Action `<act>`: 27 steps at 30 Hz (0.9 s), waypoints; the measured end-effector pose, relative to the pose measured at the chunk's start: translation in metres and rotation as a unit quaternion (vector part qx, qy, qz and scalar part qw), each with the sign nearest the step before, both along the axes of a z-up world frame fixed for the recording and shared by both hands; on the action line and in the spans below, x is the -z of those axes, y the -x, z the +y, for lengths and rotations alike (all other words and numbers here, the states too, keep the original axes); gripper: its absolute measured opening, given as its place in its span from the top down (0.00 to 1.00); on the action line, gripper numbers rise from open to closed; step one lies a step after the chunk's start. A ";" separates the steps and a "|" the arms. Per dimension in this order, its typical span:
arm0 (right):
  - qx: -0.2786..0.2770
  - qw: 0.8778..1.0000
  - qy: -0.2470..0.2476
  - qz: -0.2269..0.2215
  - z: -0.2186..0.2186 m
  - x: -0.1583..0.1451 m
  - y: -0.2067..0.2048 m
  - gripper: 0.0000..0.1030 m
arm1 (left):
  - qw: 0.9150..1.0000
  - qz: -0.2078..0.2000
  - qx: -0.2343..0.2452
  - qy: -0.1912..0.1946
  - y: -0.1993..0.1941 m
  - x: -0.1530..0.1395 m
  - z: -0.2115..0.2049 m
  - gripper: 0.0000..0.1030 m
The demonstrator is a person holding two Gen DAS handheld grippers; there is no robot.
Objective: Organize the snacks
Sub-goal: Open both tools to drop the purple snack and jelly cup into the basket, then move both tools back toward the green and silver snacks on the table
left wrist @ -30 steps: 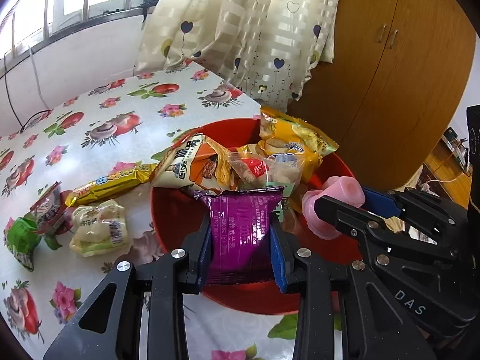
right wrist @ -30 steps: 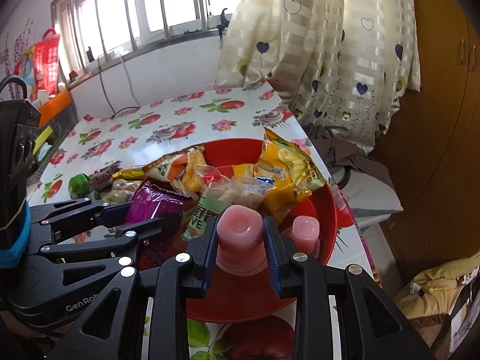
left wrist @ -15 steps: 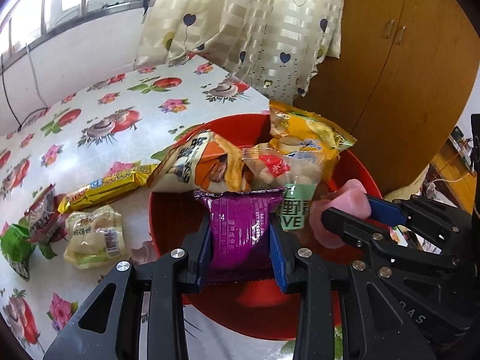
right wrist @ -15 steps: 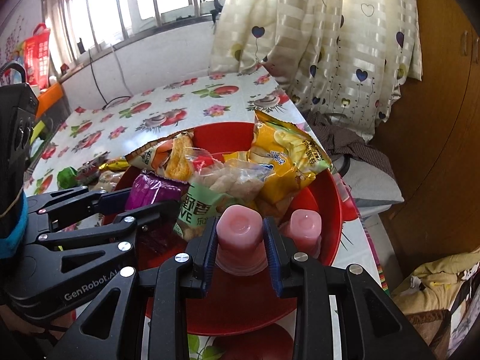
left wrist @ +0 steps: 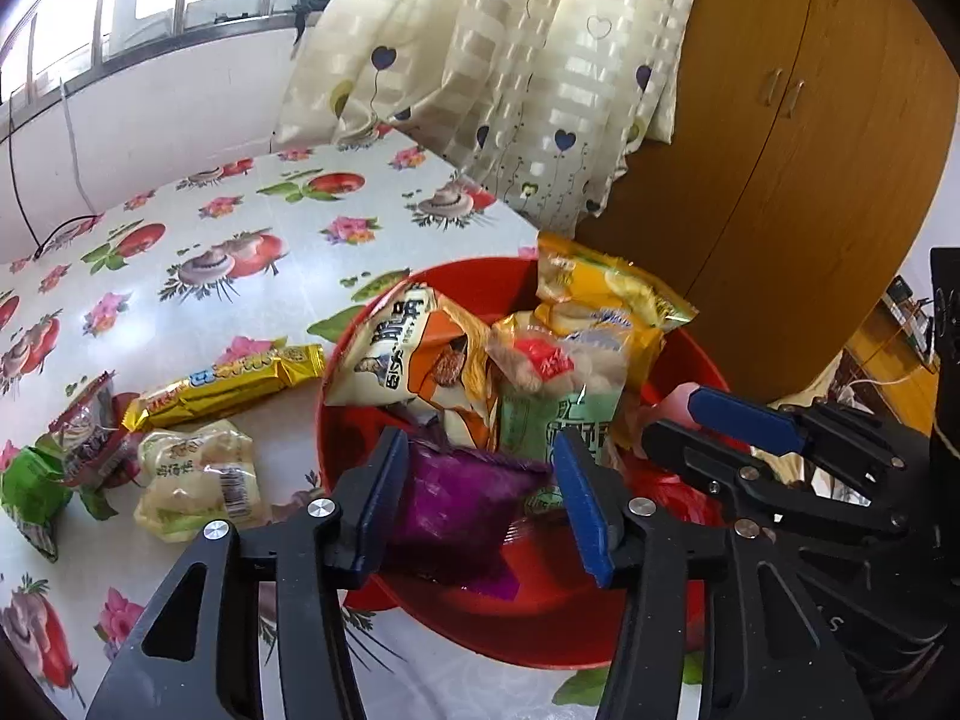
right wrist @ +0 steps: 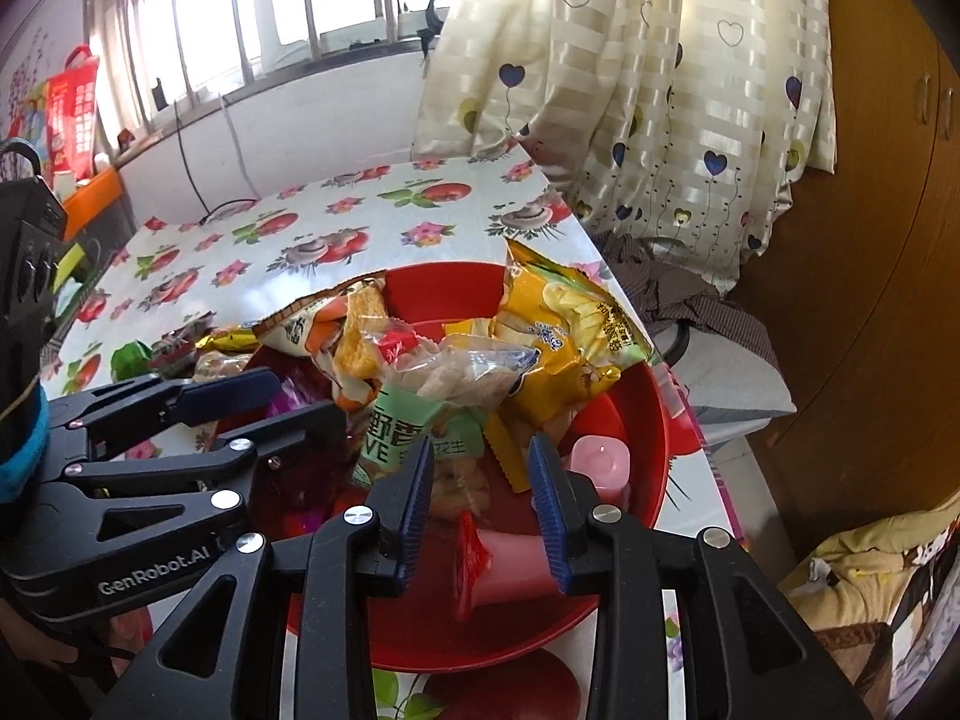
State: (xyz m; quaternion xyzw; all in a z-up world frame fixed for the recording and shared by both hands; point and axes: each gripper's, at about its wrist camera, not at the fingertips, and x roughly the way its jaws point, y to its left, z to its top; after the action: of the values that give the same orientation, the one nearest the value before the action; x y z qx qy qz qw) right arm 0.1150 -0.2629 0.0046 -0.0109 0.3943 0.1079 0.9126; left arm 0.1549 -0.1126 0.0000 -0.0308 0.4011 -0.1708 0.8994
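Note:
A red bowl (left wrist: 324, 420) (right wrist: 660, 420) on the flowered tablecloth holds several snack bags. My left gripper (left wrist: 480, 456) (right wrist: 288, 402) hangs over the bowl's near side with its jaws opening. A blurred purple packet (left wrist: 456, 510) lies loose between and below them, free of the pads. My right gripper (right wrist: 480, 462) (left wrist: 690, 420) is over the bowl's right part, its jaws opening too. A pink jelly cup (right wrist: 510, 564) lies tipped on its side in the bowl beneath them. A second pink jelly cup (right wrist: 600, 462) stands just beyond.
Left of the bowl on the table lie a yellow bar (left wrist: 222, 387), a pale yellow pack (left wrist: 198, 480), a green packet (left wrist: 30, 492) and a small red packet (left wrist: 90, 432). A curtain and a wooden wardrobe (left wrist: 810, 180) stand past the table's right edge.
The left jaws have opened wide and the purple packet has dropped out of their grip into the bowl. The right jaws have widened and the pink jelly cup has toppled onto its side.

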 end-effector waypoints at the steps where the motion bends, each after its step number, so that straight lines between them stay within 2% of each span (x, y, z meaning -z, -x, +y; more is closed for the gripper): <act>1: 0.000 1.000 0.001 -0.001 0.000 -0.001 0.001 0.69 | 1.000 -0.003 -0.001 0.002 0.002 -0.002 0.002 0.49; 16: -0.025 0.999 0.005 -0.023 0.017 -0.018 0.019 0.63 | 0.999 -0.022 -0.024 0.015 0.031 -0.016 0.025 0.49; 21: -0.039 0.999 0.001 -0.026 0.025 -0.021 0.022 0.61 | 0.998 -0.022 -0.051 0.009 0.039 -0.014 0.046 0.50; 27: -0.069 0.997 0.000 -0.024 0.042 -0.019 0.023 0.57 | 0.996 0.000 -0.092 0.005 0.046 0.002 0.079 0.50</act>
State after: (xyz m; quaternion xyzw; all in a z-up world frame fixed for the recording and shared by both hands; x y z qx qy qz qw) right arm 0.0921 -0.2206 0.0239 -0.0405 0.3706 0.1700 0.9122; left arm 0.1086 -0.0340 -0.0024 -0.0723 0.3957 -0.0891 0.9112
